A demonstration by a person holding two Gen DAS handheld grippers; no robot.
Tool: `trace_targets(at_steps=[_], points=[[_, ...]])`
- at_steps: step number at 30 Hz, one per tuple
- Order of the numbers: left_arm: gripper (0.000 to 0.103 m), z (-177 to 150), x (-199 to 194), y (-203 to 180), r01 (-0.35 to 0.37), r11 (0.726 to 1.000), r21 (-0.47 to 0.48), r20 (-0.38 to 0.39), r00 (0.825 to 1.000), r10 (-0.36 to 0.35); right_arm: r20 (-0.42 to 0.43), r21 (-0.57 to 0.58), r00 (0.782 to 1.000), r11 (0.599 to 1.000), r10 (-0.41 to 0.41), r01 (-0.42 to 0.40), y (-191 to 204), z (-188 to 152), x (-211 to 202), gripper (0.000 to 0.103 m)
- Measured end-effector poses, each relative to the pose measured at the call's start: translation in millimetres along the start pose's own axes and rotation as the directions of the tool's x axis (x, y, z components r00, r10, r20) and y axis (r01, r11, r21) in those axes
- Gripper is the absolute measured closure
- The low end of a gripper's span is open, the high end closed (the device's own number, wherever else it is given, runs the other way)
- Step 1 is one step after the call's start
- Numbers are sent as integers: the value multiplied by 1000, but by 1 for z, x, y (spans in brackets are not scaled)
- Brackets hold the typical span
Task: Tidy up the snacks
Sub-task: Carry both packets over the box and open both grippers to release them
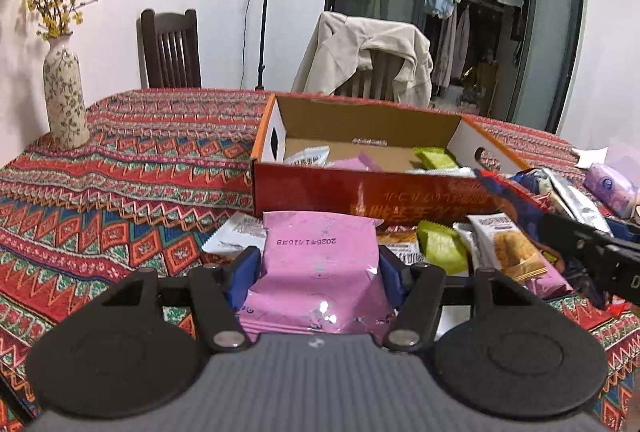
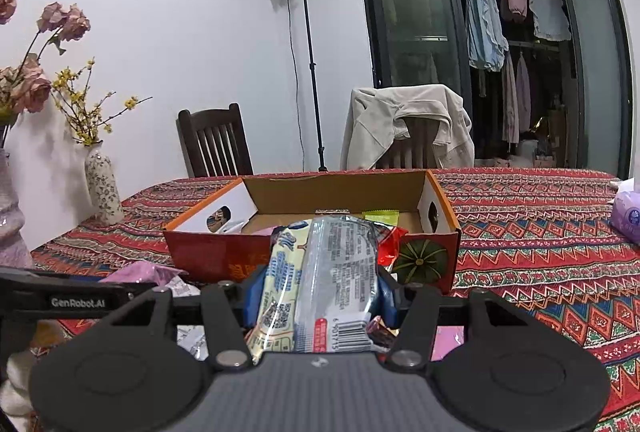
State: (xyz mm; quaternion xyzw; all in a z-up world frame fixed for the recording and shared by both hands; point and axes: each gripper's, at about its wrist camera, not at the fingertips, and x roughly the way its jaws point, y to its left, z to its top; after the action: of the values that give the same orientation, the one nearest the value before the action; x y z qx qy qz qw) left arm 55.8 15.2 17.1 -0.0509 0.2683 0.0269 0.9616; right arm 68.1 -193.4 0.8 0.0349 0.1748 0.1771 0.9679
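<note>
On the patterned tablecloth (image 1: pixel 120 167), an open cardboard box (image 1: pixel 360 187) is set, with a few packets seen inside, among them a green packet (image 1: pixel 436 157). A pink packet (image 1: pixel 320 268) is pinched between the blue pads of the left gripper (image 1: pixel 319 268), held just before the box. A clear-wrapped snack pack (image 2: pixel 320 280) is clamped in the right gripper (image 2: pixel 320 292), also in front of the box. Loose snacks (image 1: pixel 508 248) are piled on the cloth beside the box. A vase (image 1: pixel 64 91) stands well apart at the far left.
</note>
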Motion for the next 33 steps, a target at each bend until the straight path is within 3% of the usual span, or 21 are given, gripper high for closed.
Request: trace_targets(at_steps=[15, 24, 33], points=[[40, 40, -3, -19, 21, 999, 39, 113, 993, -26, 38, -45, 999, 999, -13, 14, 1, 22, 12, 49], [39, 73, 14, -31, 20, 999, 44, 173, 985, -27, 71, -74, 997, 997, -30, 35, -6, 51, 37, 49], [39, 106, 50, -38, 13, 1000, 14, 180, 984, -15, 71, -59, 997, 998, -30, 34, -13, 82, 78, 49]])
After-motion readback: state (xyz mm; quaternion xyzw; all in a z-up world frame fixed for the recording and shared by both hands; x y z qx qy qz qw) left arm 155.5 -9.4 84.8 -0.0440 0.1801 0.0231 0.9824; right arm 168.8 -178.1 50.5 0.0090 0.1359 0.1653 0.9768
